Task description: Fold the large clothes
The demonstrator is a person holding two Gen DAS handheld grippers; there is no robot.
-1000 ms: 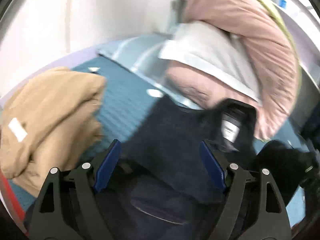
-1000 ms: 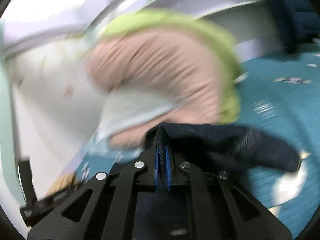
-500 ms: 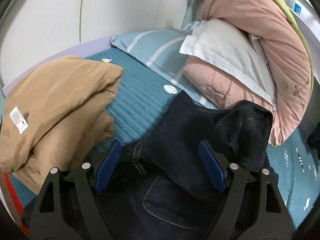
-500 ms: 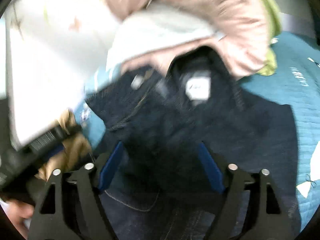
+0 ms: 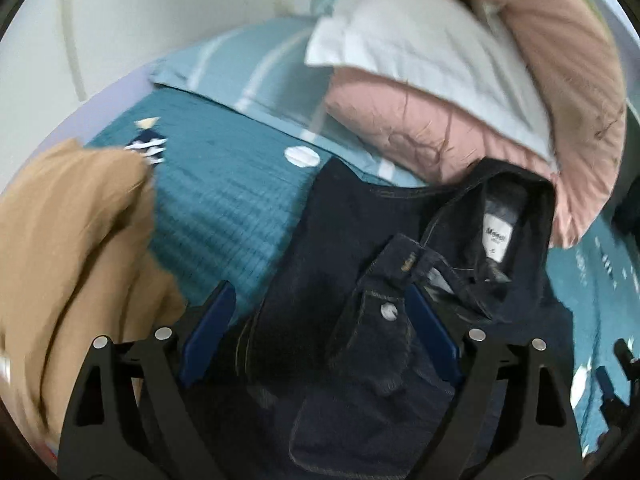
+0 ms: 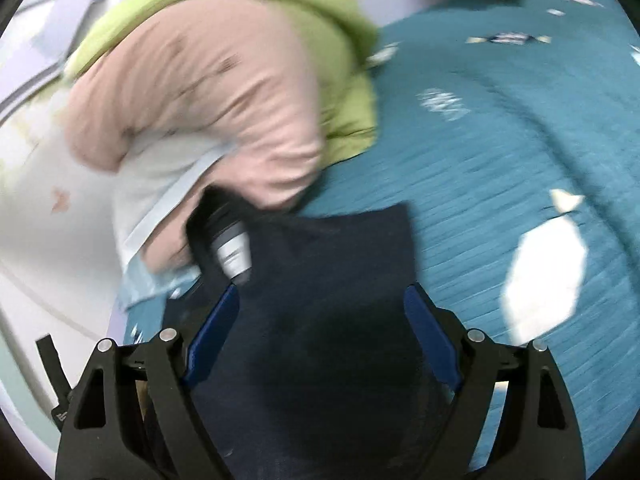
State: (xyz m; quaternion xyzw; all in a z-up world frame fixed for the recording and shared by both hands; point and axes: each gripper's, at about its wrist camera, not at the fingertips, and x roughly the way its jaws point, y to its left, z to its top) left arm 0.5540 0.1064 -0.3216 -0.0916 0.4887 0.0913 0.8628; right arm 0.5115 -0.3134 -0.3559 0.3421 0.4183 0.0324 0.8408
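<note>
1. Since a second ago the right gripper [image 6: 320, 336] has let go: its blue pads, then pinched on a fold of dark denim, now stand wide apart over the cloth, holding nothing.
2. The left gripper [image 5: 318, 332] is as before, jaws spread wide with the fabric lying between them, gripping nothing.
3. The dark jeans [image 5: 360, 280] lie on the bed, waistband toward the pillows, a metal button and a white inner label showing in the left view.
4. In the right view the jeans [image 6: 320, 320] show only as a flat, dark, blurred panel; seams and pockets cannot be made out, and the lower part runs out of frame beneath the gripper.
5. Both views are smeared by motion, the right one more so.
6. The jeans' far edge touches the pink duvet [image 5: 560, 80], which is heaped against the headboard end.
7. A white pillow [image 5: 420, 40] is wrapped inside the pink duvet, with a striped light-blue pillow [image 5: 248, 68] beside it.
8. A green layer [image 6: 320, 20] covers the back of the pink bundle in the right view.
9. A tan garment [image 5: 72, 248] lies bunched to the left of the jeans, apart from them and cut off by the frame edge.
10. The teal quilted bedspread [image 5: 224, 200] carries small white printed shapes.
11. A pale wall [image 5: 160, 8] stands behind the bed.
12. A dark item at the far top right of the right view is too blurred to name.
</note>
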